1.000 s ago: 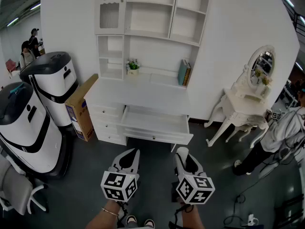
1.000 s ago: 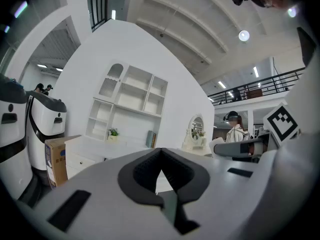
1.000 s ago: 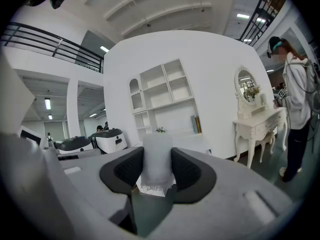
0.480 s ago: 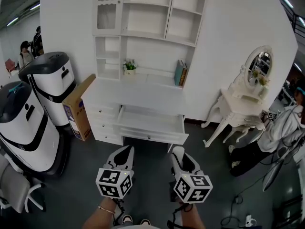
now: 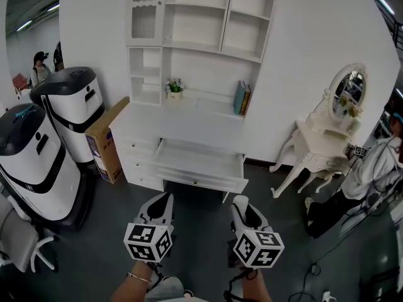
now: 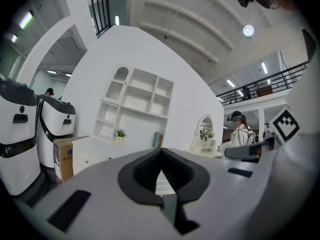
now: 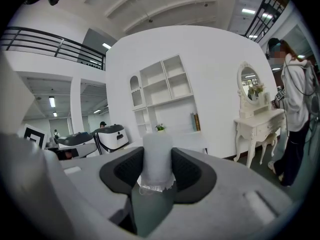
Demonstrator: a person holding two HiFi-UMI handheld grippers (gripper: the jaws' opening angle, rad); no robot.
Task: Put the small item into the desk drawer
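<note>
The small item [image 7: 157, 160] is a white, upright, roll-shaped piece with a frilled, lace-like rim at its lower end. It is clamped between the dark pads of the right gripper [image 5: 240, 201], whose jaws stand narrow against its two sides. The left gripper [image 5: 163, 199] has its jaws brought together at the tips, with nothing between them. Only the right gripper view shows the item; in the head view the gripper body hides it. The head view alone shows the drawer [image 5: 203, 180]: it is pulled out from under the white surface [image 5: 182, 123] of the desk, and its front edge faces both grippers. The grippers hang side by side, well apart from the drawer, and bare dark floor [image 5: 198, 216] lies between them and the drawer front. A cardboard box [image 5: 104, 140] leans beside the desk's left end. A white dressing table [image 5: 318, 145] stands to the right, apart from the desk, with floor between. A person [image 5: 368, 175] stands at the far right edge.
</note>
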